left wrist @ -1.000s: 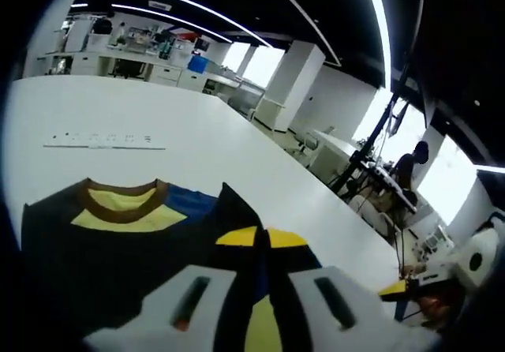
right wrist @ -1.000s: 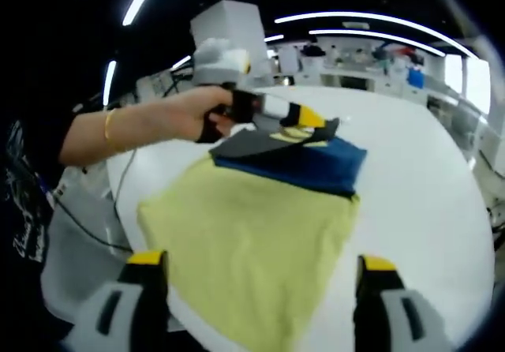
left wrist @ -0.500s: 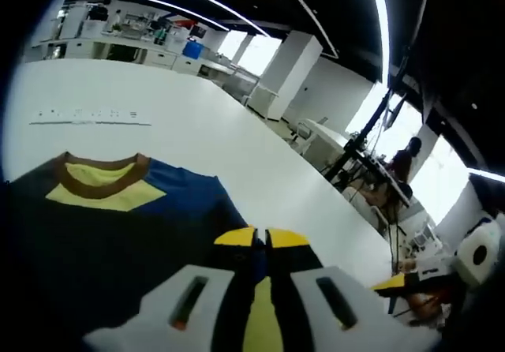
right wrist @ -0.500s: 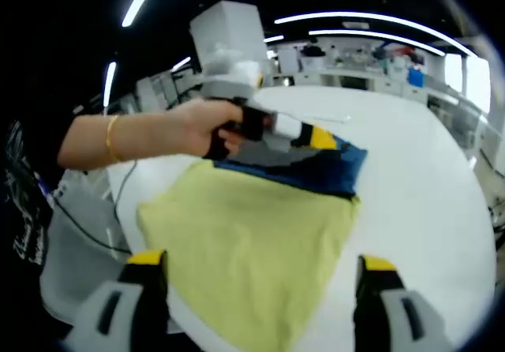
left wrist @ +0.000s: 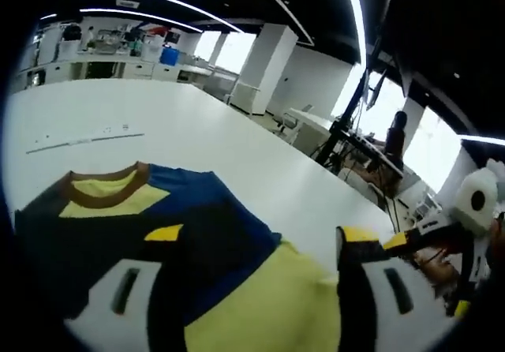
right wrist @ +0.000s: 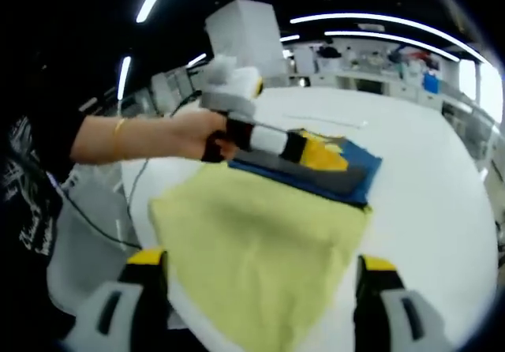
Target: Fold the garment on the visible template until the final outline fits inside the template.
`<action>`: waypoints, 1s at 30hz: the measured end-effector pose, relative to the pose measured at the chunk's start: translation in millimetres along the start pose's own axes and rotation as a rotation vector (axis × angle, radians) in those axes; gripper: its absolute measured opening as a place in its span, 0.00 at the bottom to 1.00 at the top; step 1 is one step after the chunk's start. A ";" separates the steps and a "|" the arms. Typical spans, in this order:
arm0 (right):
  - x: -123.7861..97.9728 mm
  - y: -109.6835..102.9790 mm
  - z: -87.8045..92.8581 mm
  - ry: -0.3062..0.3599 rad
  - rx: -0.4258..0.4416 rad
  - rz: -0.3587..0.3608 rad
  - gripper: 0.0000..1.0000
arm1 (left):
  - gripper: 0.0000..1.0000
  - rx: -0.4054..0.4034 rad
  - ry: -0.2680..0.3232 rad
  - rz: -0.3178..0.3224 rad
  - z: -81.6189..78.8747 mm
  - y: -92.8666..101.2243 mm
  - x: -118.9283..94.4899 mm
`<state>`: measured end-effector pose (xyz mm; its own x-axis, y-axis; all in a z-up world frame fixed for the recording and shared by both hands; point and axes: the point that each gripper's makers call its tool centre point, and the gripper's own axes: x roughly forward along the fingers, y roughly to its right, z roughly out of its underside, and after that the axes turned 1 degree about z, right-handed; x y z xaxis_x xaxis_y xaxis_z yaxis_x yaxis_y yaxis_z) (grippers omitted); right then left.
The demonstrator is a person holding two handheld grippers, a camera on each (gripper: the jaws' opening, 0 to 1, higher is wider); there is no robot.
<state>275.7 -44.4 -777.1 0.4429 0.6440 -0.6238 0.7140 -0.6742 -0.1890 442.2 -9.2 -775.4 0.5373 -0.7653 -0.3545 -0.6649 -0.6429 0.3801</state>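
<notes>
Now garment (right wrist: 260, 241) flat on white bench (right wrist: 426, 210), yellow body nearest, dark collar end far; long axis runs away from right gripper (right wrist: 256, 285); right jaws spread, empty; left gripper (left wrist: 252, 277) open over collar end, nearer.

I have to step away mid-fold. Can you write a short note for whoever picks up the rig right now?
Left hand-held gripper: open, over the garment's collar end.
Right hand-held gripper: open, holding nothing, hovering at the yellow hem end.
The garment lies on the white table; its dark blue top part is laid over the yellow body.
Done: one fold, it seems. Left: further folds. I can't make out a template outline, so check the fit.
</notes>
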 end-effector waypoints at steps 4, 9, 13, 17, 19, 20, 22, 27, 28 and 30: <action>-1.8 -3.8 3.9 -0.041 -0.049 -0.039 0.99 | 0.90 0.060 -0.004 0.006 -1.8 -5.0 -21.3; -3.3 -9.3 6.4 -0.067 -0.080 -0.088 0.99 | 0.99 0.105 -0.030 0.006 4.4 -9.2 -51.3; -5.1 -14.6 9.9 -0.092 -0.108 -0.124 0.99 | 0.99 0.140 -0.037 0.023 9.2 -3.8 -73.8; -6.6 -19.2 15.5 -0.120 -0.138 -0.156 0.99 | 0.99 0.150 -0.044 0.048 15.2 3.1 -94.9; -7.2 -22.1 17.5 -0.127 -0.168 -0.171 0.99 | 0.99 0.172 -0.050 0.054 18.2 6.9 -105.8; -7.9 -23.4 19.0 -0.135 -0.180 -0.176 0.99 | 0.99 0.174 -0.050 0.057 19.9 8.0 -110.8; -9.5 -25.5 21.6 -0.146 -0.199 -0.188 0.96 | 0.99 0.178 -0.050 0.064 24.0 11.5 -121.9; -11.5 -26.3 29.9 -0.175 -0.239 -0.191 0.91 | 0.99 0.189 -0.074 0.070 40.6 15.2 -146.5; -11.6 -26.7 32.8 -0.184 -0.246 -0.192 0.91 | 0.99 0.190 -0.076 0.071 44.0 16.6 -152.3; -12.2 -26.6 38.1 -0.206 -0.267 -0.194 0.90 | 0.99 0.188 -0.077 0.075 48.9 16.1 -161.9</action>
<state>230.6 -48.1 -793.3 0.1866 0.6458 -0.7404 0.9020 -0.4113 -0.1315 319.1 105.9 -753.7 0.4460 -0.8015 -0.3984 -0.7907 -0.5614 0.2443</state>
